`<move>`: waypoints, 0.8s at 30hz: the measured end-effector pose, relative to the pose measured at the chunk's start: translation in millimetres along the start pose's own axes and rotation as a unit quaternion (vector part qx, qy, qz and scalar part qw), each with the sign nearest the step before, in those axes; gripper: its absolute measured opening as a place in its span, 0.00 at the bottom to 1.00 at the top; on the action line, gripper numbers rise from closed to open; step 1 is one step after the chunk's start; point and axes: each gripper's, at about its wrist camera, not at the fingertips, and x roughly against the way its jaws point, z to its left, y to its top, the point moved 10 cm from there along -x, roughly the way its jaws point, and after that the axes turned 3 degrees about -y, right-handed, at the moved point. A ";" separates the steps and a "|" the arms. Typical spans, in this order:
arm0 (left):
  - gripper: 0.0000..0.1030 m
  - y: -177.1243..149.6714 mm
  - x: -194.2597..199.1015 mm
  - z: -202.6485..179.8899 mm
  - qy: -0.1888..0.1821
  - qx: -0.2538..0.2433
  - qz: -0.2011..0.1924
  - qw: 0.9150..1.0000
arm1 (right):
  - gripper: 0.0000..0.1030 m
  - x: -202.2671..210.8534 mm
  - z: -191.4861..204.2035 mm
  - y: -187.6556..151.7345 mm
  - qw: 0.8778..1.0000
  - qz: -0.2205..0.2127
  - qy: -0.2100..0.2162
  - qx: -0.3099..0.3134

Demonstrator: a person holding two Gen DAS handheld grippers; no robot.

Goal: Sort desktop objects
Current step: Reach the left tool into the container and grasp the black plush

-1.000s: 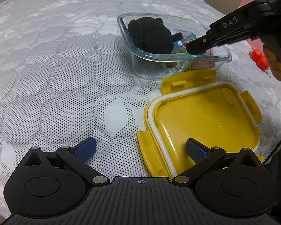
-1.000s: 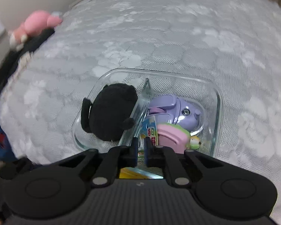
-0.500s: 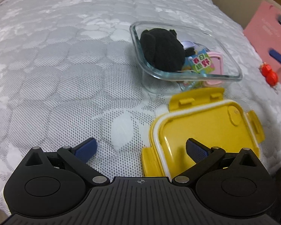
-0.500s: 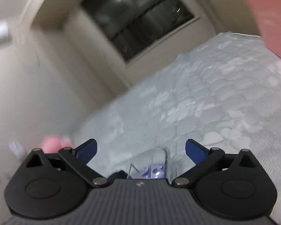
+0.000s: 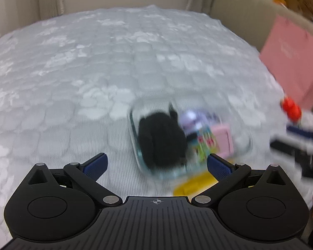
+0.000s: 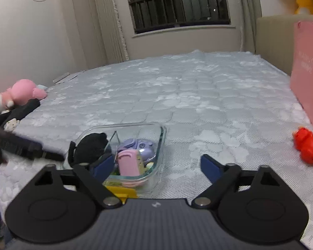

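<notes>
A clear glass container (image 6: 123, 145) sits on a quilted white mattress (image 6: 187, 95), its inside split by a glass divider. The compartment on the far-left side from the right wrist view holds a black plush toy (image 6: 91, 148). The other compartment holds a purple toy (image 6: 139, 145), a pink item (image 6: 128, 163) and a small colourful card or packet, partly buried. So most of the sorting looks done.

Still outside the container, well off to its right near a tall pink box (image 6: 308, 79), lies a red toy (image 6: 307, 145) with a key ring; it is probably next. The container's yellow lid (image 6: 121, 191) lies just in front of it, mostly hidden behind the gripper body, so closing also looks undone.

The right gripper (image 6: 153, 167) has just been opening and then narrowing slightly; its jaws stand wide with nothing between them. The left gripper (image 5: 156, 166) also stands wide and empty.

The left wrist view is badly motion-blurred, smearing the container's contents. A pink plush (image 6: 20, 93) and dark clothing lie far left of the container; whether they belong to the task is unclear.
</notes>
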 end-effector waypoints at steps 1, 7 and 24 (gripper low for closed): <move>1.00 8.5 -1.7 -0.1 -0.009 0.007 -0.005 1.000 | 0.85 -0.4 0.1 0.3 1.000 0.002 -0.001 -0.001; 0.65 35.0 -21.5 -12.4 -0.023 -0.015 0.008 1.000 | 0.91 -5.1 -14.5 5.9 1.000 0.004 -0.003 -0.029; 0.83 22.3 -51.3 -13.1 -0.042 0.067 0.045 0.996 | 0.93 -14.0 -21.4 0.2 0.999 0.019 0.001 -0.045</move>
